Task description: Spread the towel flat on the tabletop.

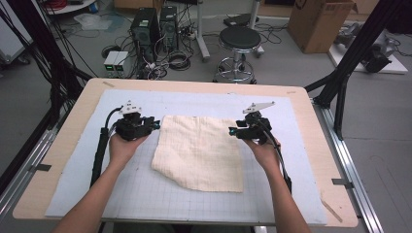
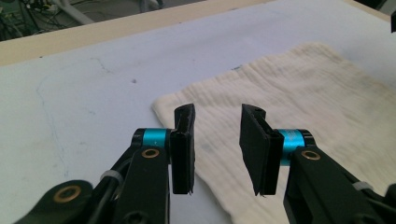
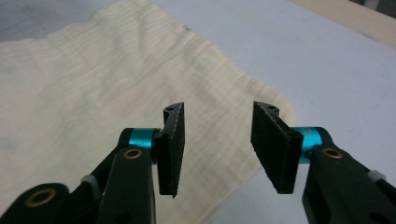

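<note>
Lying flat, the cream ribbed cloth (image 1: pixel 199 150) sits between each released hand-held gripper, left (image 1: pixel 156 124) and right (image 1: pixel 232 131).

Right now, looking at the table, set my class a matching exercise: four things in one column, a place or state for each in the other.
Things:
1. cloth
2. left gripper
3. right gripper
4. stool

Places or states:
A. open, at the cloth's far right corner
B. on the floor beyond the table
C. open, at the cloth's far left corner
D. lying flat on the mat

Pairs: 1-D, 2-C, 3-A, 4-B
</note>
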`<state>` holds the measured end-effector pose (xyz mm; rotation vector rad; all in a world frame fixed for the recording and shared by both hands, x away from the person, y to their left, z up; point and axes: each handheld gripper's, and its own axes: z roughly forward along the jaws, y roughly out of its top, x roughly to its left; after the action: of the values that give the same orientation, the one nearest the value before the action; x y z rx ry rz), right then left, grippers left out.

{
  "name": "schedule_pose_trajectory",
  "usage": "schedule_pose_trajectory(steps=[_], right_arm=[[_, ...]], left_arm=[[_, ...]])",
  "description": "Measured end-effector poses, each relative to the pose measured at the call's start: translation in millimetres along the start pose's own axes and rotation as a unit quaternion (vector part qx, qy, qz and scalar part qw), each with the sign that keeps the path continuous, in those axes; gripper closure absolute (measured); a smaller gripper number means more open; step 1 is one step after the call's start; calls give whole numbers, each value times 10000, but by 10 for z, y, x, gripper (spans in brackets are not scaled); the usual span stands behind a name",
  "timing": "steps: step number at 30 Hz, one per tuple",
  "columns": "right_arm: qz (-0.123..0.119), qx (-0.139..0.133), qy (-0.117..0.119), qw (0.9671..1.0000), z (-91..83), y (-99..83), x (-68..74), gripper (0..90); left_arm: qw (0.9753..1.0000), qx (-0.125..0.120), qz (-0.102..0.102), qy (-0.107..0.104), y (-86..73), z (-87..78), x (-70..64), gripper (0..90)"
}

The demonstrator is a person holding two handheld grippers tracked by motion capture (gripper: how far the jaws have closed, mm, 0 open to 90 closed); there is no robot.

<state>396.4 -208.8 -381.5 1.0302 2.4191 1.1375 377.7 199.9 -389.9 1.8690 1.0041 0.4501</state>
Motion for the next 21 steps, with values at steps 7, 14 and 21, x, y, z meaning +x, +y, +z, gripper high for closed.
schedule_pose_trajectory(steps=[7,14,21], right_arm=[[-221,-442,240,9985,-211,-105,271,497],[-355,-509,492,9969,-326,-419,546,475],[-396,-475,668,9958,-339,-702,746,465]], left_arm=[[9993,-244,81,-269,-215,-307,-111,611],[9973,-332,251,-600,-476,-576,-292,578],[9966,-295,265,-723,-752,-718,-427,560]])
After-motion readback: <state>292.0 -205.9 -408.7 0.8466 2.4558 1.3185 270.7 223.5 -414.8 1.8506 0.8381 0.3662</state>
